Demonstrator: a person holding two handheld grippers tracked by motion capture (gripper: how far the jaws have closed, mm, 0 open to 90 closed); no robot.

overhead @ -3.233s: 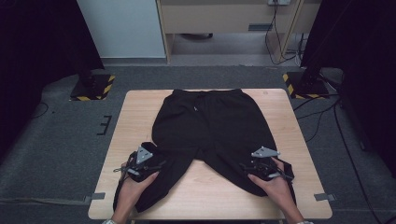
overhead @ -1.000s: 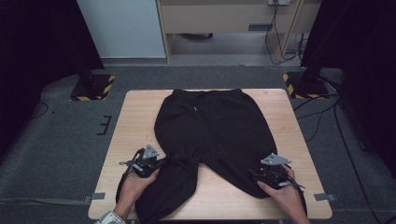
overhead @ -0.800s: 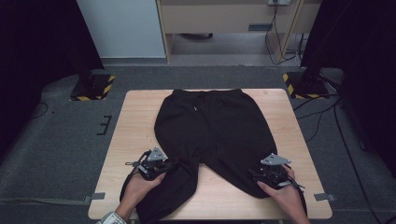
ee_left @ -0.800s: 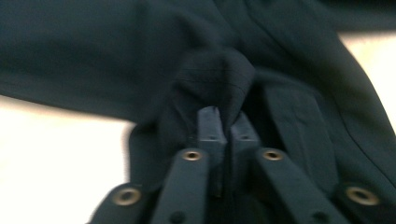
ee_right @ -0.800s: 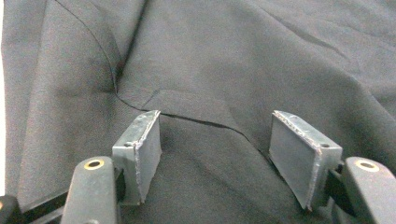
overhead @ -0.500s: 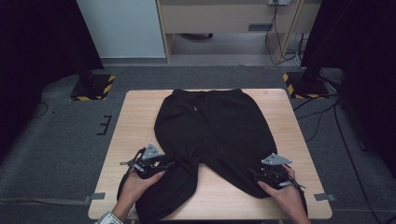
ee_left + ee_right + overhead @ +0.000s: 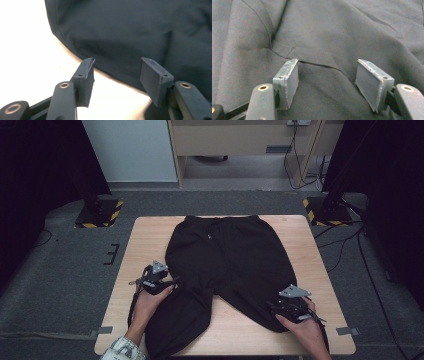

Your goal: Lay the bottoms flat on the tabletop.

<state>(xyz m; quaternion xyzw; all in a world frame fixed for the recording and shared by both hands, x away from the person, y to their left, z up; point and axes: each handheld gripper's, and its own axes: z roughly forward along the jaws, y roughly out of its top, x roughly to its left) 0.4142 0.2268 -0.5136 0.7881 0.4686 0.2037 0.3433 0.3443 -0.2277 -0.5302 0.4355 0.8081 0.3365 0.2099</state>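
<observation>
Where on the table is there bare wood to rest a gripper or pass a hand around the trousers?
Bare table runs along the left edge beside the black trousers, and a like strip lies at the right edge. A wedge of wood opens between the two legs at the near edge. The middle is covered; the left gripper and right gripper crowd the near corners.

Wooden table is standing on grey carpet — black trousers are lying flat on it, waistband at the far edge, one leg end overhanging the near edge.
</observation>
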